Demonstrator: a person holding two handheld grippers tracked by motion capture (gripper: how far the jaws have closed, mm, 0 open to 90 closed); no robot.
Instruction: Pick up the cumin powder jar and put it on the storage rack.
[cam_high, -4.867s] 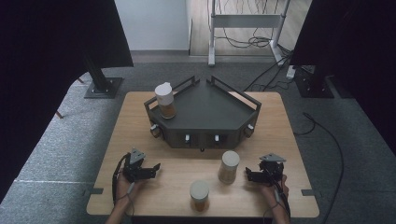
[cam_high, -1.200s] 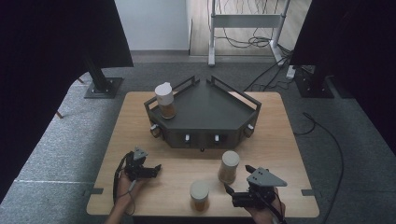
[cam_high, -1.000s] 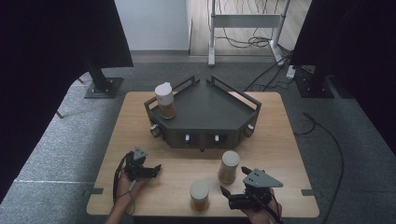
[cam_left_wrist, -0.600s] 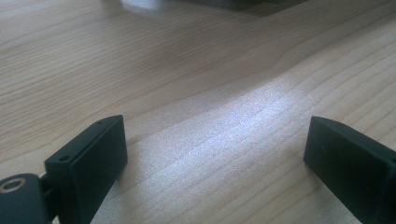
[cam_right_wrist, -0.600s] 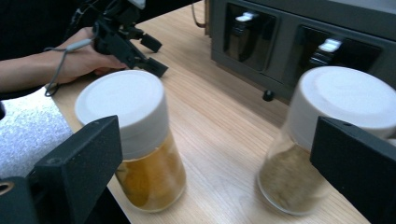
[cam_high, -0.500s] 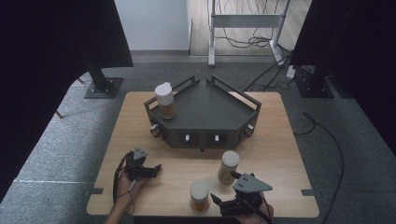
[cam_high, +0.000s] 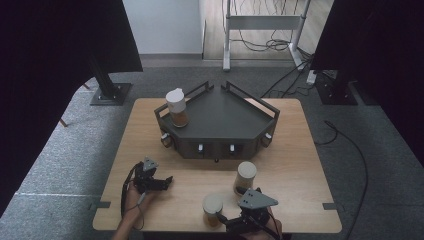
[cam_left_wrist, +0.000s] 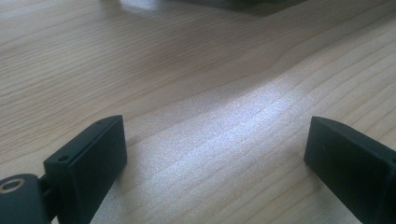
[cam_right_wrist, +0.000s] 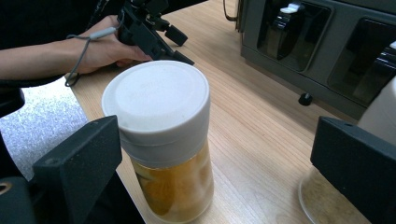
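Now right gripper (cam_high: 227, 218), jaws wide open and empty, sat at lower centre of high view, nearest white-lidded jar (cam_high: 212, 209) upright just left of it; left gripper (cam_high: 162, 181) open, empty, farther off.

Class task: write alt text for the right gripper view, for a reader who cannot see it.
A white-lidded jar of amber contents stands upright on the wooden table, between the right gripper's open black jaws. Behind it, a hand holds the left gripper; a dark grey rack stands at upper right.
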